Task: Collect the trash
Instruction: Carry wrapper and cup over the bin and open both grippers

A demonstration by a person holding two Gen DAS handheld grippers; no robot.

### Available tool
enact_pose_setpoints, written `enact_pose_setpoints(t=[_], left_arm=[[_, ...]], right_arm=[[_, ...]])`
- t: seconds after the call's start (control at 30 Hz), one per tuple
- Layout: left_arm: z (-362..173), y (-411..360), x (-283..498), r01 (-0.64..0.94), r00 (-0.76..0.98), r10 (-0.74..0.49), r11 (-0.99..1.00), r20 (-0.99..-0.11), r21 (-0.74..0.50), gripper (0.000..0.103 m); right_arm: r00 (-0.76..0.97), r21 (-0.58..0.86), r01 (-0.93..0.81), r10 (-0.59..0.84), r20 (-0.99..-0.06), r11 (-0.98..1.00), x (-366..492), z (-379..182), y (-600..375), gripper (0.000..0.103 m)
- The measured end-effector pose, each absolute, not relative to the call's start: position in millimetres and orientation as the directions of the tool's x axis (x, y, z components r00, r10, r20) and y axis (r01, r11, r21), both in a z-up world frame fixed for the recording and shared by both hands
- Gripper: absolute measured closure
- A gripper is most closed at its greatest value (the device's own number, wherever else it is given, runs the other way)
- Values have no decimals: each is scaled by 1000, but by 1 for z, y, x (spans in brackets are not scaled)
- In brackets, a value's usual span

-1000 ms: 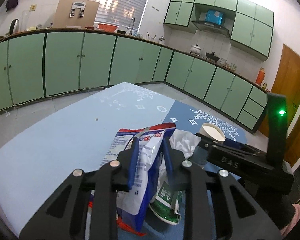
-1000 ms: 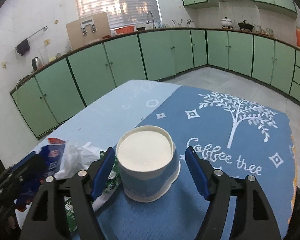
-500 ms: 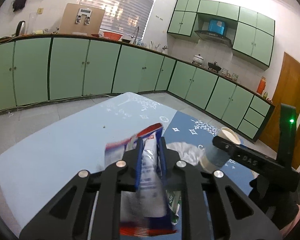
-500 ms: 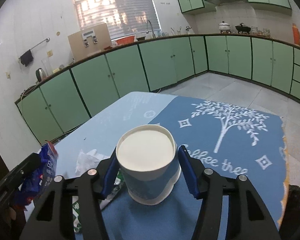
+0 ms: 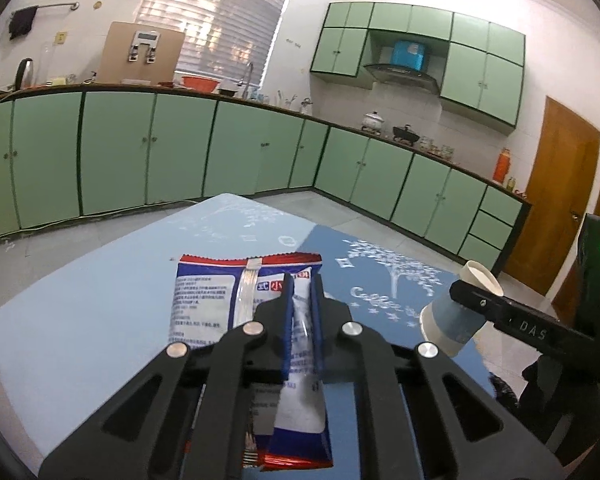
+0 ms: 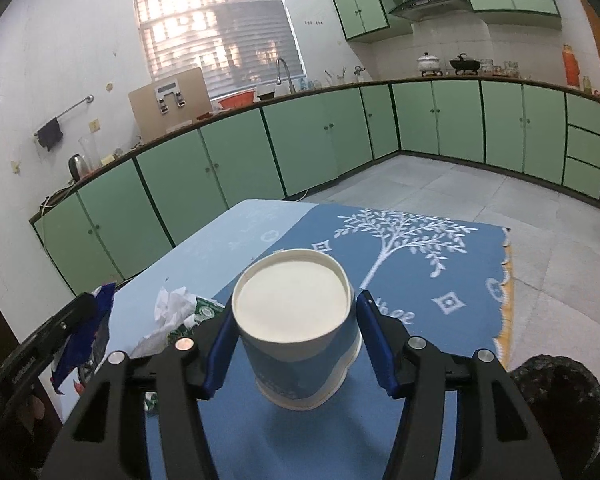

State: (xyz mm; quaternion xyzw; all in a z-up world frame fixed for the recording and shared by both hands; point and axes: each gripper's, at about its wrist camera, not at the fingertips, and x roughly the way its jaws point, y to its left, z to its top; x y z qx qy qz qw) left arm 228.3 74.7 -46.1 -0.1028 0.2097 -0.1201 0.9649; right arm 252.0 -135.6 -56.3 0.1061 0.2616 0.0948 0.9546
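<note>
My left gripper [image 5: 301, 304] is shut on a blue, white and red snack bag [image 5: 220, 296] and holds it above the blue tablecloth [image 5: 80, 320]. My right gripper [image 6: 296, 340] is shut on a blue and white paper cup [image 6: 300, 340], held upside down and lifted off the cloth; the cup also shows in the left wrist view [image 5: 456, 316]. A crumpled white tissue [image 6: 172, 304] and a green wrapper [image 6: 202, 310] lie on the table to the left of the cup. The snack bag shows at the left edge of the right wrist view [image 6: 96, 324].
A black-lined bin [image 6: 556, 396] stands on the floor past the table's right edge. Green cabinets [image 6: 300, 152] line the walls beyond the table. The cloth's dark blue half carries a white tree print [image 6: 400, 240].
My left gripper closed on the snack bag and lifted it off the table. My right gripper closed on the paper cup and raised it. The tissue and green wrapper stayed on the table.
</note>
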Motion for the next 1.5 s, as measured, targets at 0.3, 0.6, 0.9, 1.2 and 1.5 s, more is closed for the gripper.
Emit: enact_pose_setpoints(t=[0.3, 0.6, 0.9, 1.2, 1.5], left_arm=[[-28, 19, 202, 338, 856, -409, 906, -317, -256, 96], [-32, -89, 184, 531, 748, -592, 805, -300, -266, 96], [-76, -201, 186, 632, 609, -691, 719, -389, -288, 97], [-123, -269, 194, 673, 551, -699, 695, -455, -252, 96], [-152, -304, 215, 703, 489, -713, 663, -503, -257, 94]], right_arm=[[886, 248, -64, 169, -432, 967, 203, -39, -186, 46], [906, 237, 113, -2, -424, 965, 151, -35, -275, 46], [848, 209, 311, -172, -502, 927, 115, -81, -361, 46], [795, 207, 393, -218, -566, 896, 105, -132, -406, 45], [776, 244, 428, -216, -592, 870, 104, -157, -439, 44]])
